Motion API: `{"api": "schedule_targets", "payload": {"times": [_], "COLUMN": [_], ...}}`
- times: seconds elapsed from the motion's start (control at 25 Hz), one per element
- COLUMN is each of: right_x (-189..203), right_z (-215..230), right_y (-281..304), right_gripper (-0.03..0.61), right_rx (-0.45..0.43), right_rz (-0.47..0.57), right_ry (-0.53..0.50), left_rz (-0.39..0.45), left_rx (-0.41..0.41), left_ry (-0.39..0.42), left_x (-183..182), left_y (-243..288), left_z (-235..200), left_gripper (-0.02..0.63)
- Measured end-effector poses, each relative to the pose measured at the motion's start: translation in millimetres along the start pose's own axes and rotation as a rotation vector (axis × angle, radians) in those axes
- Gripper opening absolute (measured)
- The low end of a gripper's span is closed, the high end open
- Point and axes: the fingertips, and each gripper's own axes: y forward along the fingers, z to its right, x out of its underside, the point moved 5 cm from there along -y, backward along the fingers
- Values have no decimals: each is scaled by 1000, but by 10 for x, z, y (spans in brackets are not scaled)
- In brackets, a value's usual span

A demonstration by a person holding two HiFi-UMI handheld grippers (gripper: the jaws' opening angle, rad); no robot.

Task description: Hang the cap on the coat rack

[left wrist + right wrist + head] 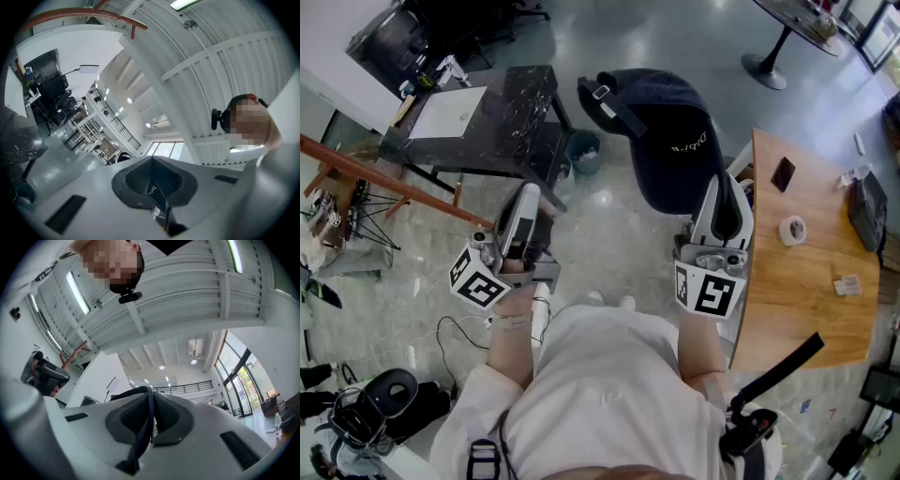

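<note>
One thin edge of the cap [675, 141] is all that is pinched by the right tool [724, 202]. It could therefore be shaken loose, or set swinging, if it is carried quickly toward the wooden coat rack [394, 183], which stands well apart at the left. Its strap could also be snagged there. The left tool [523, 214] is closed, apart from the cap. Both tools are held tilted upward before the chest with elbows bent, and the cap is raised beside the worktop [806, 281].
</note>
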Motion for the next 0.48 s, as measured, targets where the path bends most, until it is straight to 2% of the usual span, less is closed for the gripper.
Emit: {"api": "schedule_targets", "payload": {"times": [0.2,0.48], "right_x": [100,310], "right_z": [8,-127], "right_y": [48,277], "right_gripper": [37,37], "right_rx": [-35,-74], "right_rz": [-9,-14], "right_ry": [22,52], "left_rz": [-8,12], "left_rx": [-26,-64], "left_ry": [-2,-7], "left_x": [107,64], "left_y": [25,-14], "left_z": [-23,-291], "left_gripper": [8,8]}}
